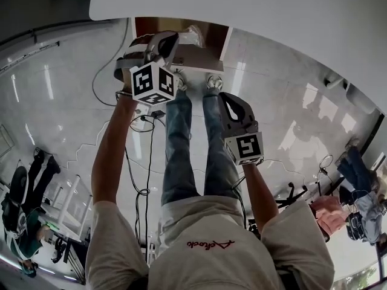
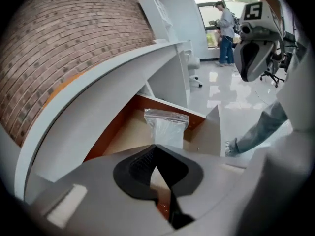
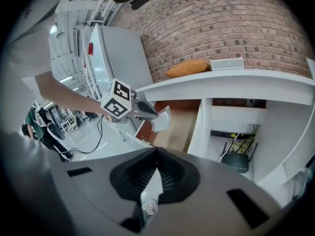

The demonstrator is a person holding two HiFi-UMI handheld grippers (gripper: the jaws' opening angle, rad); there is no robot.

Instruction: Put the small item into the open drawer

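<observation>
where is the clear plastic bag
In the left gripper view the small clear plastic zip bag sticks out of the left gripper, pinched between its shut jaws, over the open brown wooden drawer.

The person is stretching the bare left arm out ahead, the left gripper pinching a clear plastic bag between closed jaws. The right arm is holding nearer the body, its right gripper pointing forward with jaws closed and empty.
</observation>
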